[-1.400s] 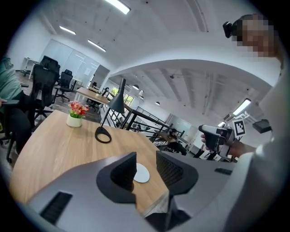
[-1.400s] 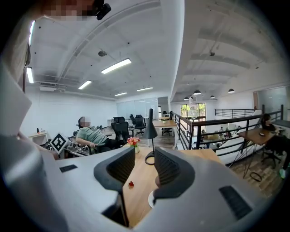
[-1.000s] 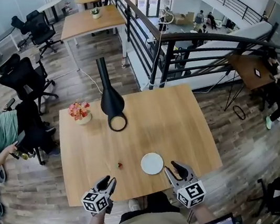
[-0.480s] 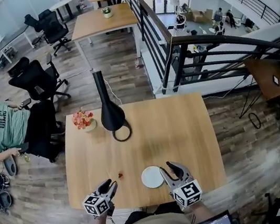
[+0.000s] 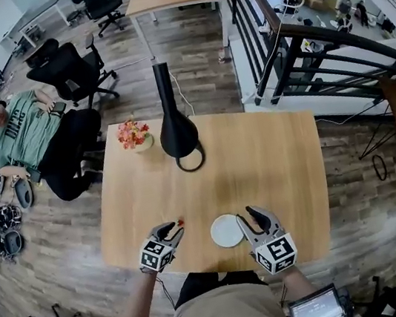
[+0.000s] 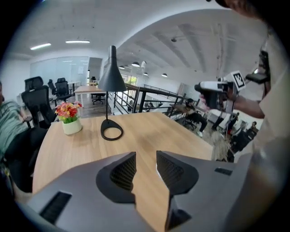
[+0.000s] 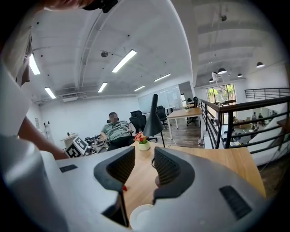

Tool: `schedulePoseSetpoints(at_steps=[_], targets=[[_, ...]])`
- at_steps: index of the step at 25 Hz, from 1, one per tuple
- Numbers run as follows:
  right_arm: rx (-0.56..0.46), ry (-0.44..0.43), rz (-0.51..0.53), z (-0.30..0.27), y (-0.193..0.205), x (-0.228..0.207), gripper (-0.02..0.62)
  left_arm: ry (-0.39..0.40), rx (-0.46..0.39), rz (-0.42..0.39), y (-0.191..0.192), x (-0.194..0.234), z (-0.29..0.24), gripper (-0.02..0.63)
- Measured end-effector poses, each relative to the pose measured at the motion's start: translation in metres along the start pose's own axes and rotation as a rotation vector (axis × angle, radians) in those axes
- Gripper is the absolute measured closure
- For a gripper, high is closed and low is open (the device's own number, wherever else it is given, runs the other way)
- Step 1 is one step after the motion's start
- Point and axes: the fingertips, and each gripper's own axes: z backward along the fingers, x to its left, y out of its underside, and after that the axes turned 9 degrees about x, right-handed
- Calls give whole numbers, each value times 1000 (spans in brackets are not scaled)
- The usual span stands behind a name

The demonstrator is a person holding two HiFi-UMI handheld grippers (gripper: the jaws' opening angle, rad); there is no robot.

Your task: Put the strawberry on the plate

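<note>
— Wooden table (image 5: 283, 170) held what?
— Strawberry (image 5: 181, 222) lay on the wood, just ahead of the left gripper (image 5: 172, 230) tips, near the plate (image 5: 227, 230) (not on it).
— Jaws?
— Both grippers stood apart, gripping nothing. Left was over bare wood; right gripper (image 5: 251, 216) sat just beside the plate's rt edge.

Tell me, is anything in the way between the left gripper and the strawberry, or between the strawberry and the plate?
Nothing visible. The left gripper, jaws apart and empty, is just short of the strawberry, and only bare table lies between the strawberry and the plate.
</note>
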Motion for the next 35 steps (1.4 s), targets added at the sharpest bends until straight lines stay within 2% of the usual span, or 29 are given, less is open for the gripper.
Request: schedulePoseSetpoints(at_steps=[4,6,8,11,16,19,23,25,27,30,35], targets=[[49,34,27,-15,10,6,457,-24,150,-213,31,24,-44,480],[72,45,33,-18,17,11,459,-16,254,-288,59,33,-69,467],[88,53,34,-19,22,14,459,10,329,-312,84,40,-88,444],[111,65,24,-21,30,19,459,31,375,-324,105,53,-103,405],[162,85,1,-22,51,27,459,22,461,-324,132,76,-123,403],[183,99,-16,-19,61,28,459,35,466,-309,133,79,-135,403],[199,113,-25,-17,69,28,459,-3,507,-326,136,88,-149,405],[205,120,-26,-17,72,28,459,-16,529,-367,142,90,-153,466],[208,120,-26,-17,74,28,459,-14,526,-377,144,87,-154,468],[204,109,-11,-14,75,28,459,-22,472,-294,136,80,-146,469],[179,92,14,-10,68,28,459,-84,320,-119,115,80,-121,469]])
